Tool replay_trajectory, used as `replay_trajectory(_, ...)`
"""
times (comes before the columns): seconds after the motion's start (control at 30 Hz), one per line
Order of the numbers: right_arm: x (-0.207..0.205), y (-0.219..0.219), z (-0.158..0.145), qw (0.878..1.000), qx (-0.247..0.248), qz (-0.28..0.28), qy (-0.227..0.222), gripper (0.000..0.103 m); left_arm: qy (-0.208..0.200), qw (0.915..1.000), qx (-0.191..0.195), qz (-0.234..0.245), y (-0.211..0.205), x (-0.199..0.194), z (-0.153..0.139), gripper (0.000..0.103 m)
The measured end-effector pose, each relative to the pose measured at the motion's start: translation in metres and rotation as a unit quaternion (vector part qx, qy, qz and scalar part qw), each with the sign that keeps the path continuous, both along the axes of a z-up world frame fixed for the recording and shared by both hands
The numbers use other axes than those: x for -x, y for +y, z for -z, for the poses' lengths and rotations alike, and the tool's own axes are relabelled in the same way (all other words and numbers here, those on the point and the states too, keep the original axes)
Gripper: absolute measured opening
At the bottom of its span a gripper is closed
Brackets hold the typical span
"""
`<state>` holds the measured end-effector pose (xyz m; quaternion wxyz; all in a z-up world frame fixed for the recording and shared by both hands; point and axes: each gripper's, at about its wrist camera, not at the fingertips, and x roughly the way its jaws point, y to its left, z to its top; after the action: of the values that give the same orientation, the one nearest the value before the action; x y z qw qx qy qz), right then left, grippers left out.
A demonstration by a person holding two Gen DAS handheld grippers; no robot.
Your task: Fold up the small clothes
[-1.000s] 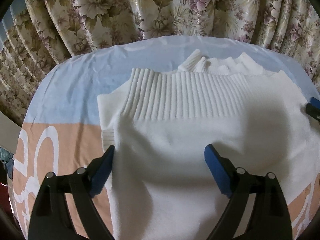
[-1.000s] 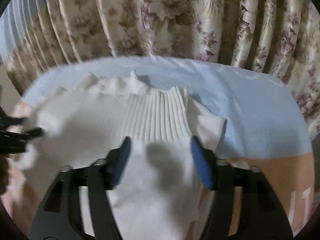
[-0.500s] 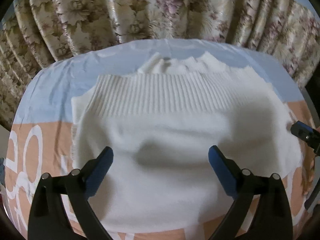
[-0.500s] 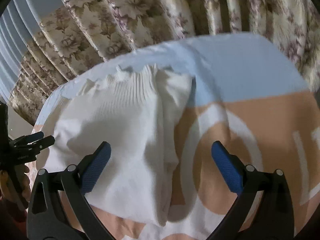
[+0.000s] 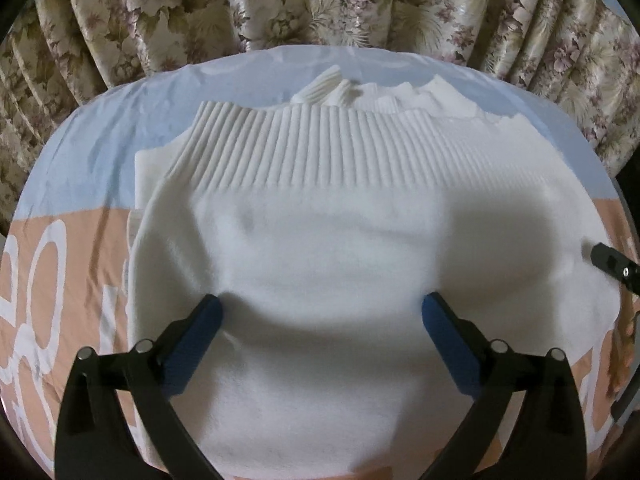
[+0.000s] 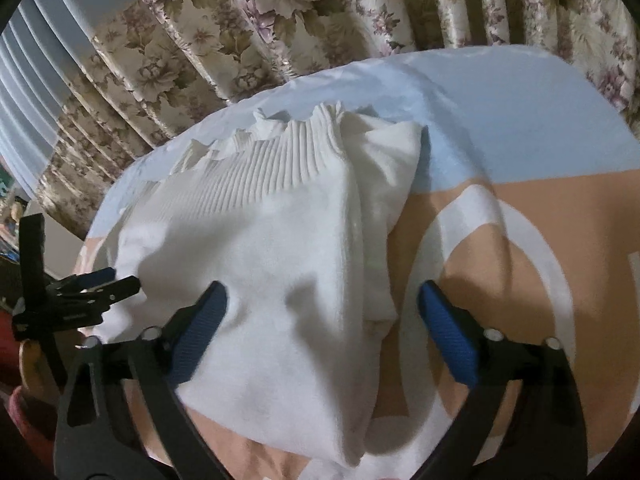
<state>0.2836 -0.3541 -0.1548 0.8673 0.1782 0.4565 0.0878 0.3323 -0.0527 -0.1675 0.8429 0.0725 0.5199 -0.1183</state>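
Below, white sweater [image 5: 320, 248] under the wide-spread, empty left gripper [image 5: 320, 316] (right gripper [image 6: 322, 306] likewise, jaws just narrowing).

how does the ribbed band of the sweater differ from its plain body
The ribbed band has raised lengthwise ridges; the plain body is smooth and fuzzy. The band is a narrow strip along the far edge by the floral curtain; the body is the broad area nearest the cameras. The band lies flat; the body sags into soft folds on the right side. Both are the same white knit.
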Motion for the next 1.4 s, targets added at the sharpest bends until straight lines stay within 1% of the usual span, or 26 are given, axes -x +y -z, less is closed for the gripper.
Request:
replay_trajectory(0.13, -0.001, -0.004, 0.003, 1.0, -0.012, -0.004, 0.007, 0.078, -0.007, 0.9998, -0.02, 0.005, -0.007, 0.003, 0.002, 0.101)
replay_trajectory(0.2, 0.0, -0.008, 0.004, 1.0, -0.016, -0.007, 0.01, 0.069, -0.008, 0.9998, -0.019, 0.005, -0.006, 0.003, 0.004, 0.101)
replay_trajectory(0.3, 0.002, -0.008, 0.005, 1.0, -0.016, -0.016, 0.014, 0.059, -0.008, 0.9997, -0.02, 0.005, -0.007, 0.002, 0.004, 0.101)
replay_trajectory(0.43, -0.005, -0.001, 0.004, 1.0, -0.001, -0.027, 0.016, 0.059, -0.007, 0.9997, -0.021, 0.004, -0.007, 0.001, 0.005, 0.101)
replay_trajectory(0.47, -0.009, 0.0, 0.005, 0.999, 0.001, -0.028, 0.017, 0.056, -0.006, 0.9997, -0.022, 0.004, -0.007, 0.001, 0.005, 0.101)
replay_trajectory(0.57, -0.021, 0.0, 0.007, 0.999, 0.006, -0.029, 0.021, 0.038, -0.007, 0.9997, -0.025, 0.005, -0.008, 0.0, 0.004, 0.101)
replay_trajectory(0.63, -0.026, 0.001, 0.006, 0.999, 0.008, -0.033, 0.026, 0.032, -0.009, 0.9995, -0.029, 0.008, -0.009, -0.001, 0.005, 0.102)
replay_trajectory(0.73, -0.026, 0.011, 0.0, 0.998, 0.045, -0.036, 0.028, 0.029, -0.012, 0.9993, -0.036, 0.007, -0.01, 0.0, 0.007, 0.102)
replay_trajectory(0.83, -0.023, 0.025, -0.01, 0.995, 0.088, -0.024, 0.026, 0.027, -0.015, 0.9991, -0.039, 0.004, -0.012, 0.001, 0.008, 0.102)
replay_trajectory(0.87, -0.021, 0.033, -0.015, 0.994, 0.11, -0.019, 0.021, 0.026, -0.017, 0.9991, -0.04, 0.005, -0.013, 0.001, 0.008, 0.102)
replay_trajectory(0.97, -0.02, 0.05, -0.025, 0.989, 0.15, -0.01, 0.016, 0.026, -0.022, 0.9989, -0.041, 0.007, -0.013, 0.002, 0.009, 0.102)
replay_trajectory(1.03, -0.022, 0.061, -0.028, 0.984, 0.18, -0.005, 0.016, 0.026, -0.027, 0.9985, -0.046, 0.01, -0.014, 0.003, 0.01, 0.102)
replay_trajectory(1.1, -0.025, 0.069, -0.028, 0.978, 0.205, 0.004, 0.021, 0.026, -0.021, 0.9987, -0.045, 0.012, -0.014, 0.001, 0.008, 0.102)
replay_trajectory(1.2, -0.027, 0.082, -0.034, 0.972, 0.233, 0.014, 0.023, 0.026, -0.013, 0.9997, -0.011, 0.018, 0.0, -0.001, -0.009, 0.102)
replay_trajectory(1.27, -0.03, 0.094, -0.04, 0.97, 0.241, 0.019, 0.02, 0.026, -0.014, 0.9998, 0.011, 0.012, 0.024, -0.004, -0.027, 0.101)
replay_trajectory(1.3, -0.033, 0.103, -0.044, 0.969, 0.247, 0.022, 0.017, 0.026, -0.013, 0.9997, 0.015, 0.011, 0.031, -0.005, -0.033, 0.102)
replay_trajectory(1.33, -0.034, 0.109, -0.046, 0.968, 0.25, 0.023, 0.015, 0.026, -0.017, 0.9997, 0.017, 0.01, 0.047, -0.007, -0.042, 0.102)
replay_trajectory(1.4, -0.042, 0.129, -0.051, 0.967, 0.254, 0.019, 0.01, 0.025, -0.036, 0.9994, 0.002, 0.0, 0.07, -0.008, -0.053, 0.102)
